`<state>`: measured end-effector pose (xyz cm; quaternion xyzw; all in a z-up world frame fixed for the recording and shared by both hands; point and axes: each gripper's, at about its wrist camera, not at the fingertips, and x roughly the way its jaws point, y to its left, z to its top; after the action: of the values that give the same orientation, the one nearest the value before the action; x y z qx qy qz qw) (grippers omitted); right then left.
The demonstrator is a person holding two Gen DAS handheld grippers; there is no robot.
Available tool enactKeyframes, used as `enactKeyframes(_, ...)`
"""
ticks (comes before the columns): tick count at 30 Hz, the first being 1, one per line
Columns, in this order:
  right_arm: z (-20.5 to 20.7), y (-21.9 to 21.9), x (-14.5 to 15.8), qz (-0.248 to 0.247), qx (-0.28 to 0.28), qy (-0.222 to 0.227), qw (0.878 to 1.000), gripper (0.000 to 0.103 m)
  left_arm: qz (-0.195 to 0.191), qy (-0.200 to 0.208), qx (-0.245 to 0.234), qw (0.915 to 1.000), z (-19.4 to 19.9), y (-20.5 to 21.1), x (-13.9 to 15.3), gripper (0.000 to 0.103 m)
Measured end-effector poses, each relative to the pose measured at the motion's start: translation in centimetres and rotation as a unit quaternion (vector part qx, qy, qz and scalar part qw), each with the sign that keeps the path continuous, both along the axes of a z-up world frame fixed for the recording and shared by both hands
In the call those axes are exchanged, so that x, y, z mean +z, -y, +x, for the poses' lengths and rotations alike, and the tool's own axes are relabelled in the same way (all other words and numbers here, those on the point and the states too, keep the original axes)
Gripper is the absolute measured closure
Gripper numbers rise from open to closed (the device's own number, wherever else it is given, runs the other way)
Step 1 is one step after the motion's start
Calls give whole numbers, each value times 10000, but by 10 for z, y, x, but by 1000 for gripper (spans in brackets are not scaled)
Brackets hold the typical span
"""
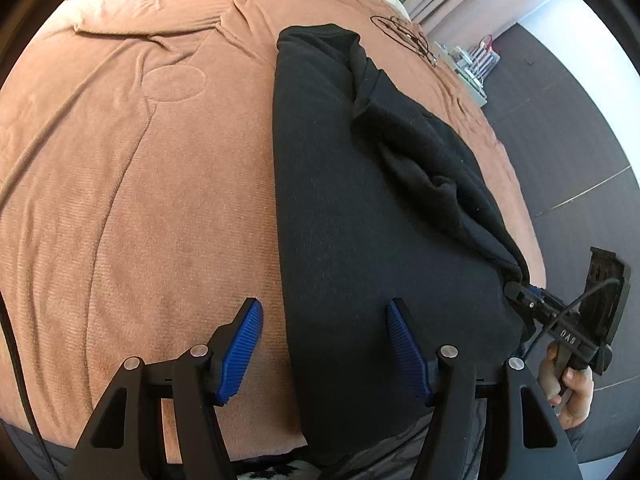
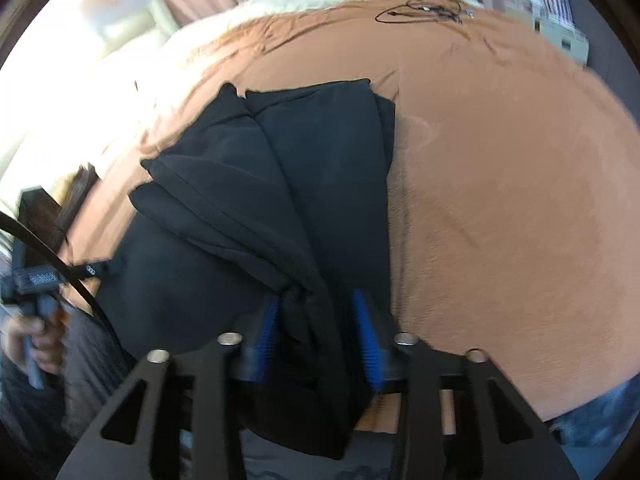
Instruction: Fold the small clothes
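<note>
Left wrist view: the black garment (image 1: 360,208) lies lengthwise on the bed's brown blanket (image 1: 140,200), a soft knit with one edge rolled over in thick folds. The left hand-held gripper (image 1: 324,344) hangs wide apart, blue ribbed pads (image 1: 240,356) straddling the garment's straight edge. The right wrist view alone shows the right hand-held gripper (image 2: 316,340) clamped on a bunched corner, and a black cable (image 2: 420,10) lying far off.

Your black garment (image 1: 360,208) is matt, finely knitted cloth. It lies on a bed (image 1: 140,200) covered in soft, fuzzy tan fabric. Each tool's pads (image 1: 242,354) are ribbed blue plastic.
</note>
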<state>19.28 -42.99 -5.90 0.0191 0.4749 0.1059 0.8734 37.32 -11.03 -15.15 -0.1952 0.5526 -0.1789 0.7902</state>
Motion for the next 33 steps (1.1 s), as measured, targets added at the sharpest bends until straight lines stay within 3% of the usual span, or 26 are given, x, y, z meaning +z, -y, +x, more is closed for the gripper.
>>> enactKeyframes(5,2,-43,20,-843,523,98,9950,65,-171,16,32,9998,3,-7,-2,39)
enactKeyframes(13,31,-113,24,-2086,1115,75,9716,64,-525,113,177,9984,3,-26,9,41)
enactKeyframes(24,65,-182,15,-2817,1671,55,9448,64,-930,68,487,9945,8,-67,5,41)
enactKeyframes(33,83,-223,-8,-3081,2102,110,9278,64,-966,18,728,9927,8,-93,4,41)
